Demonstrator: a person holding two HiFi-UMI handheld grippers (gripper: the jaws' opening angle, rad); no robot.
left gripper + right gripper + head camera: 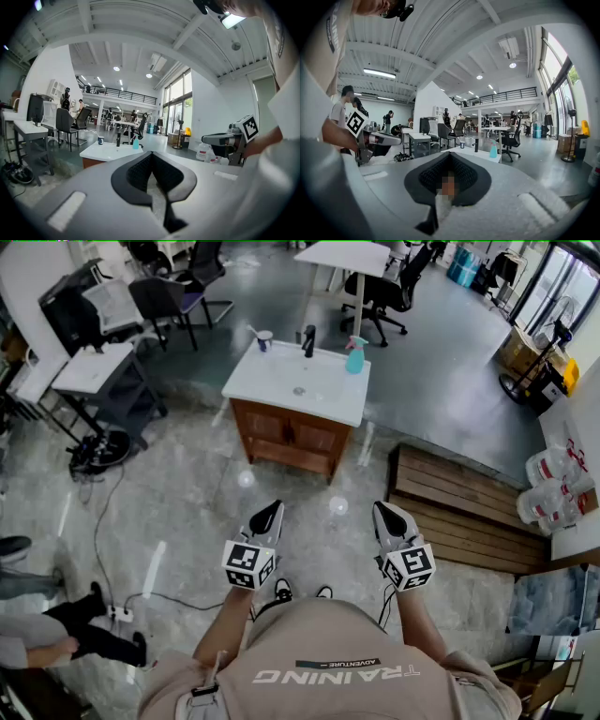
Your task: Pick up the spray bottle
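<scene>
Fingers [136, 173] of our left gripper [272, 507] and right gripper [382, 509] are pressed together on nothing, low in the head view. At upper centre, well apart from both, the teal spray bottle [354, 355] stands upright at the far right corner of the white vanity [272, 381]. We judge our right gripper nearer. Our shirt [328, 643] reads "TRAINING" and "ADVENTURE"; any bottle label is too small to read.

- Sink cabinet [291, 435]: on the floor at centre, ahead of both grippers
- Along its top's far edge, left to right: cup [264, 339], tap [309, 339], spray bottle [355, 355]
- Wooden platform [459, 512]: on the floor, right of the cabinet
- Desk [94, 367]: left of the cabinet, chair [169, 298] behind it
- Left gripper [270, 510], right gripper [385, 511]: side by side, well apart from the cabinet
</scene>
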